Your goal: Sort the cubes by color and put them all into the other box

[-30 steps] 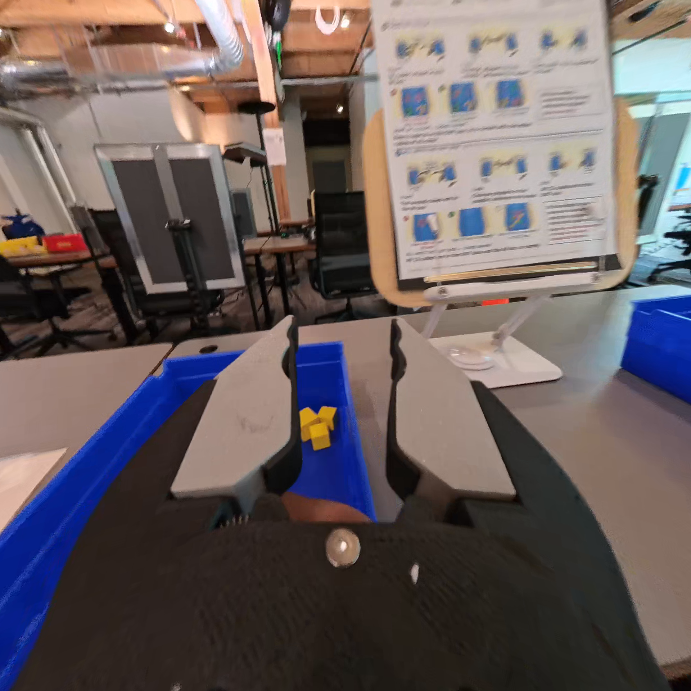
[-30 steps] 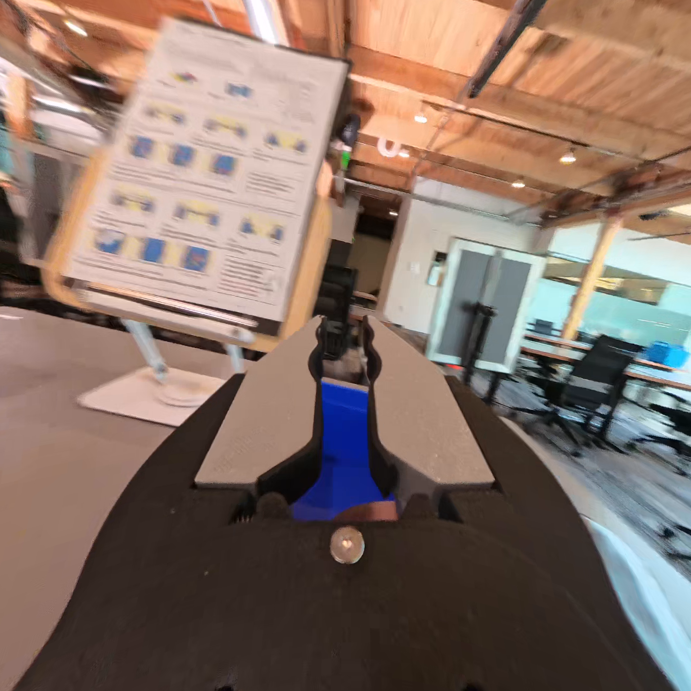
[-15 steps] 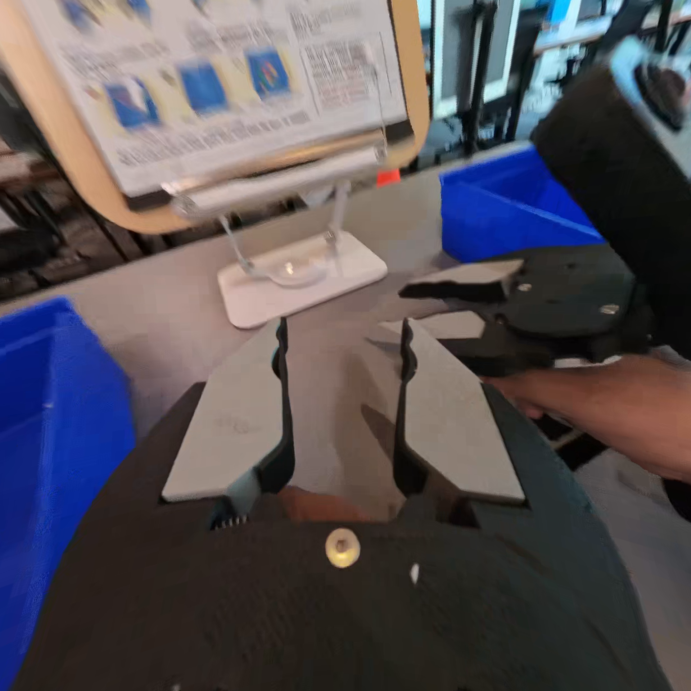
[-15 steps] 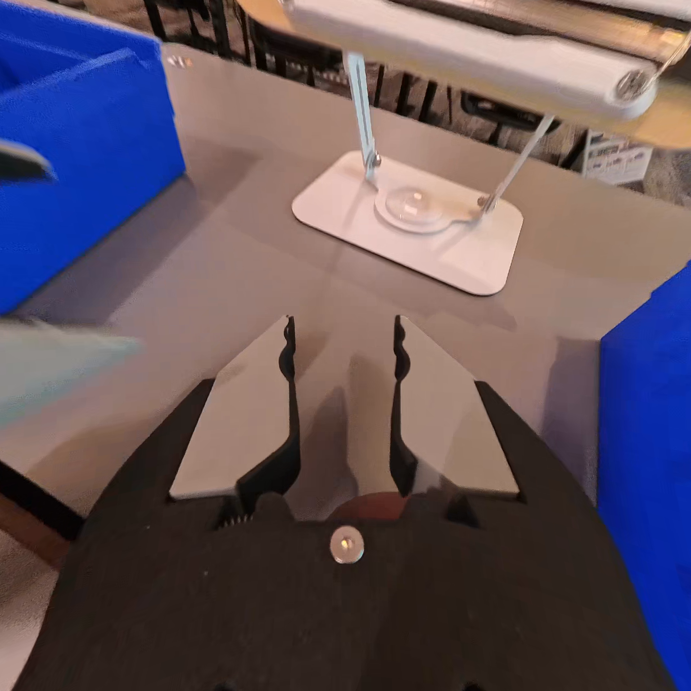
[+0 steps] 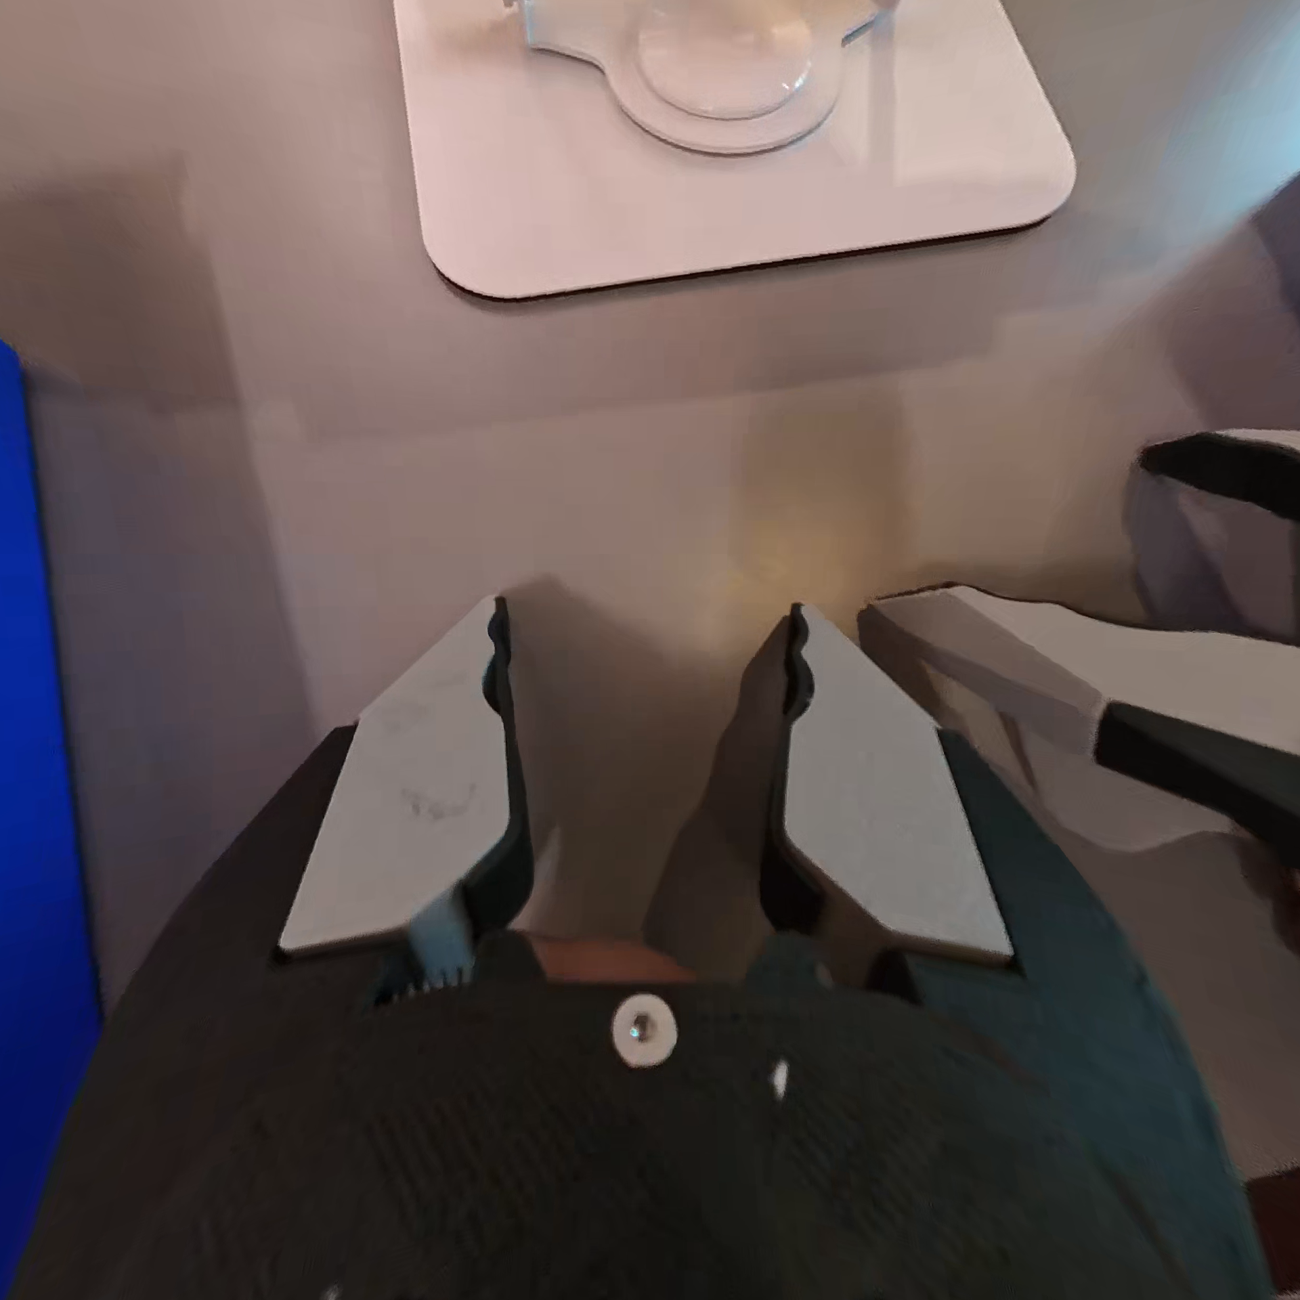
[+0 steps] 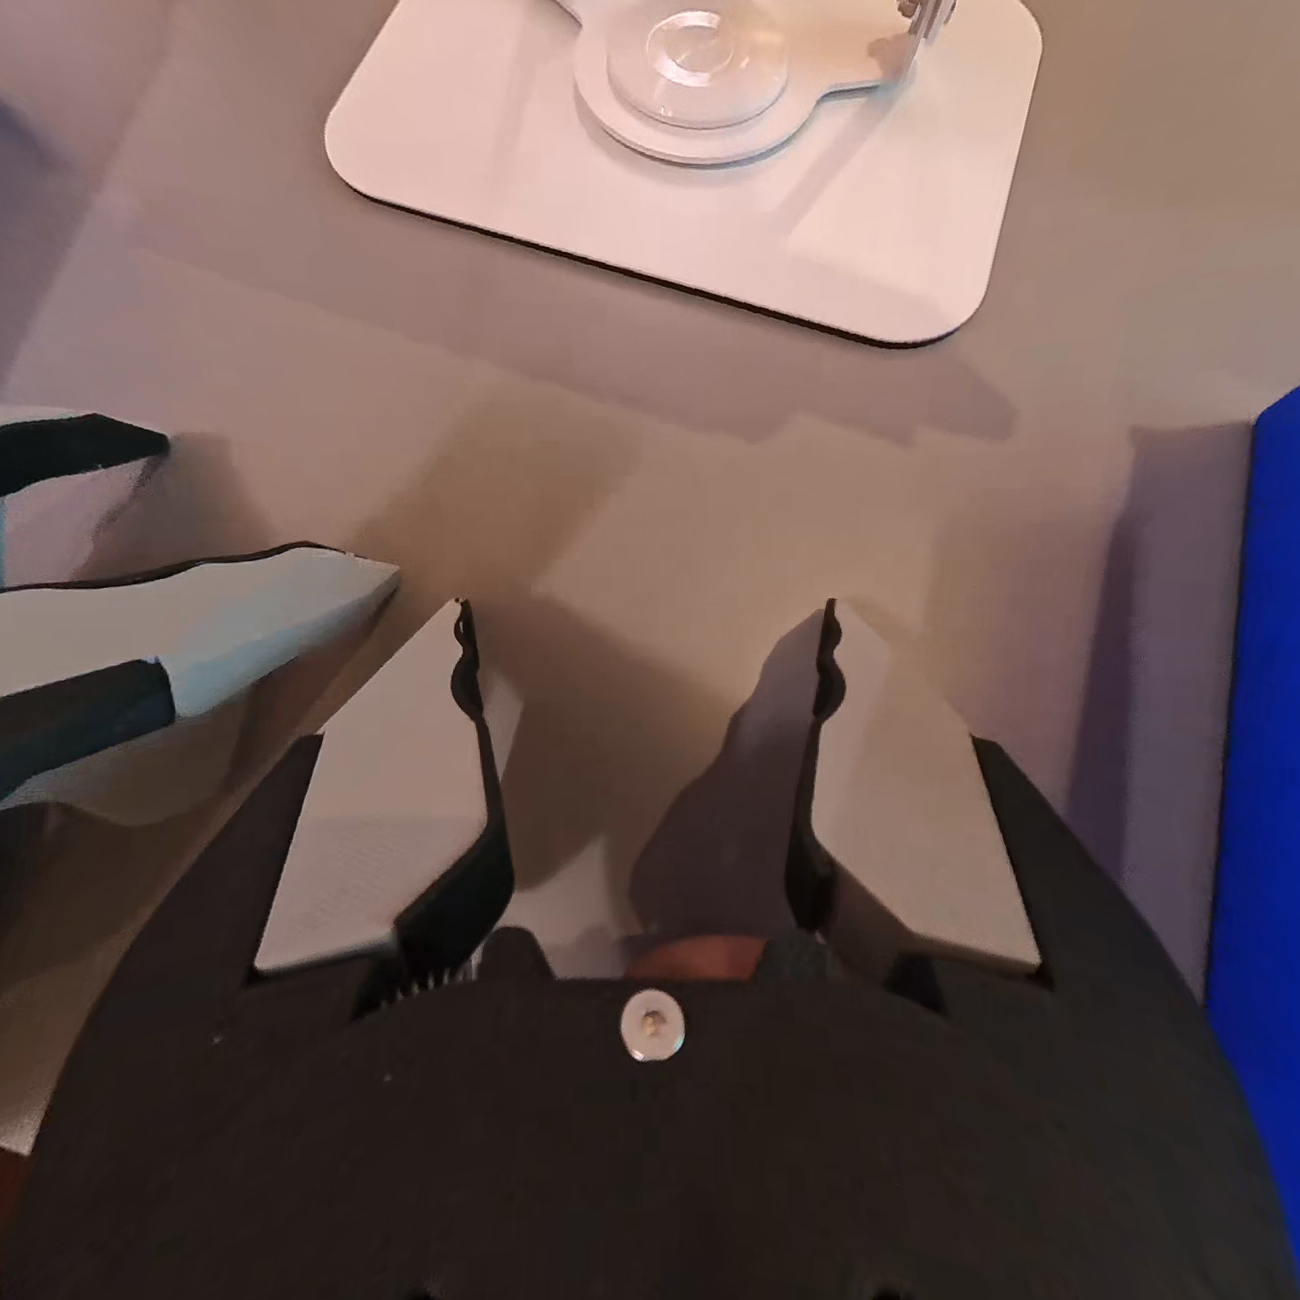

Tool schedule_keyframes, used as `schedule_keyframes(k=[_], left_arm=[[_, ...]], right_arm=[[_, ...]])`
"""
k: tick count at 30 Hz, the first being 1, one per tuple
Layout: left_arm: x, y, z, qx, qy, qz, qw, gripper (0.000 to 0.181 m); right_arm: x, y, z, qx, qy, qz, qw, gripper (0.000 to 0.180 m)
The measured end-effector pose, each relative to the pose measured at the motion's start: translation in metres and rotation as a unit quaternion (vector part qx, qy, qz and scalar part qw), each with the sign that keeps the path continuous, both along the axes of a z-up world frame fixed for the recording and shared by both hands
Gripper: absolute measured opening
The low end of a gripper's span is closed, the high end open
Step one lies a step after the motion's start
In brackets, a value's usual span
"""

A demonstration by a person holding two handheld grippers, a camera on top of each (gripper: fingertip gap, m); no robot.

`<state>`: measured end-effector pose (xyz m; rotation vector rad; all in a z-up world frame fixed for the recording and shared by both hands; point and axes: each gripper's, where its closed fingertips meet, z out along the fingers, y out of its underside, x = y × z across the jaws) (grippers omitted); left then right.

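My left gripper [image 5: 646,610] is open and empty, pointing down at the bare grey table [image 5: 492,457]. My right gripper [image 6: 646,606] is open and empty too, close beside it; it also shows at the right edge of the left wrist view [image 5: 985,661], and the left gripper shows at the left edge of the right wrist view [image 6: 211,605]. A blue box wall [image 5: 35,668] stands at the far left of the left wrist view. Another blue box wall [image 6: 1259,668] stands at the far right of the right wrist view. No cubes are in view.
The white base plate of the document stand [image 5: 738,162] lies on the table just ahead of both grippers; it also shows in the right wrist view [image 6: 703,169]. Bare grey table lies between the two blue boxes.
Both grippers have tilted down from looking across the room to looking at the table. They have come together in the middle between the boxes, and both jaws have opened wider.
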<state>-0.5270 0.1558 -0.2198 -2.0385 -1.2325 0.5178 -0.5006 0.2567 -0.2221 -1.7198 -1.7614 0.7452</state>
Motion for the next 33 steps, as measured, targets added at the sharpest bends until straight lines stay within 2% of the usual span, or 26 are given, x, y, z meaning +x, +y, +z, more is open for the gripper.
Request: schedule_keyframes(k=[10,17,18,20,22,23,25,27,29,33], left_arm=[[-0.016,0.006,-0.002,-0.004,-0.001,-0.002,1.0,0.087],[-0.015,0.007,-0.001,-0.005,-0.001,-0.009,1.0,0.088],[-0.014,0.007,-0.001,-0.001,-0.001,-0.013,1.0,0.088],[-0.013,0.008,0.004,0.015,0.004,-0.024,1.0,0.081],[-0.013,0.008,0.018,0.043,0.04,-0.048,0.997,0.07],[-0.014,0.006,0.025,0.052,0.06,-0.054,0.995,0.063],[-0.017,0.001,0.033,0.054,0.086,-0.056,0.993,0.03],[-0.024,-0.006,0.037,0.044,0.109,-0.043,0.992,0.0],[-0.03,-0.014,0.041,0.031,0.127,-0.023,0.991,0.0],[-0.038,-0.027,0.053,0.01,0.174,0.022,0.984,0.0]], right_arm=[[-0.013,-0.002,-0.001,0.0,-0.002,-0.016,1.0,0.1],[-0.012,-0.004,-0.001,-0.002,-0.002,0.003,1.0,0.101],[-0.011,-0.007,0.0,-0.004,0.0,0.019,1.0,0.094],[-0.009,-0.009,0.008,0.002,0.025,0.047,0.999,0.071],[-0.008,-0.01,0.038,0.026,0.095,0.065,0.993,0.035],[-0.005,-0.013,0.061,0.035,0.144,0.075,0.986,0.021],[0.012,-0.036,0.111,0.035,0.254,0.121,0.959,0.0],[0.042,-0.074,0.156,0.028,0.346,0.195,0.917,0.0],[0.079,-0.123,0.179,0.012,0.383,0.297,0.875,0.0],[0.113,-0.167,0.192,0.052,0.429,0.355,0.829,0.0]])
